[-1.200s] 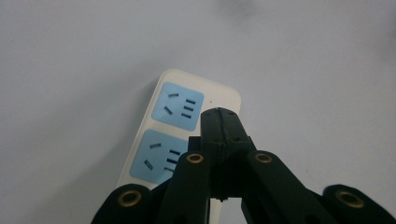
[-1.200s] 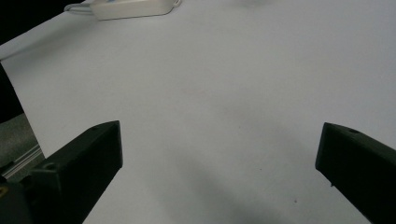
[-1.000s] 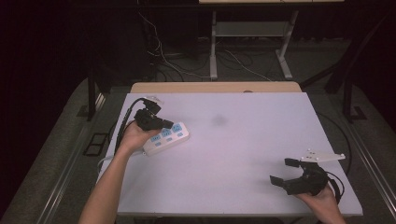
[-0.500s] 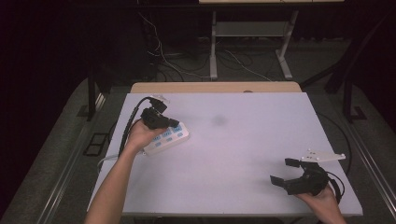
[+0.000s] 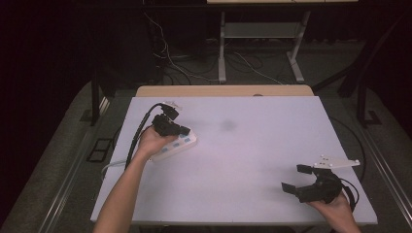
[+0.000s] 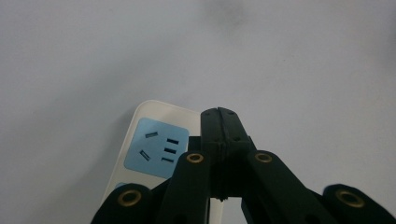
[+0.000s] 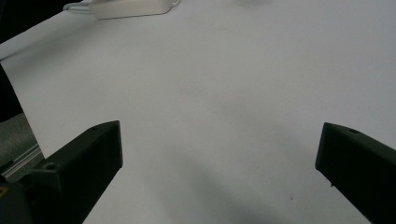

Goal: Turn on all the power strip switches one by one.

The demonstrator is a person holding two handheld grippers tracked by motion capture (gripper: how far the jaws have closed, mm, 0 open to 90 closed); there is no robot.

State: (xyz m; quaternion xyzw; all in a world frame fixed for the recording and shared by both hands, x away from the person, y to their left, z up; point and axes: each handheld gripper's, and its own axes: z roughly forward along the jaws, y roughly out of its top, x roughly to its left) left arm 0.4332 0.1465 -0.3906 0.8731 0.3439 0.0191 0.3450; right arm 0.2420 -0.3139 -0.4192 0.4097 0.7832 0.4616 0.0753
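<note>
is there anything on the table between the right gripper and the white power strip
Nothing visible. The right gripper, jaws wide open, sits near the table's front right, and only bare white tabletop lies between it and the white power strip with blue sockets at the far left, where the left gripper is.

White plastic power strip with blue socket panels (image 5: 176,144): near end hidden under the person's left hand (image 5: 148,141) and the black left gripper (image 5: 183,130) in the high view. Left gripper view: strip (image 6: 154,144) cut off by the bottom edge, second blue panel mostly covered. Right gripper view: strip (image 7: 130,8) cropped at top edge.
</note>
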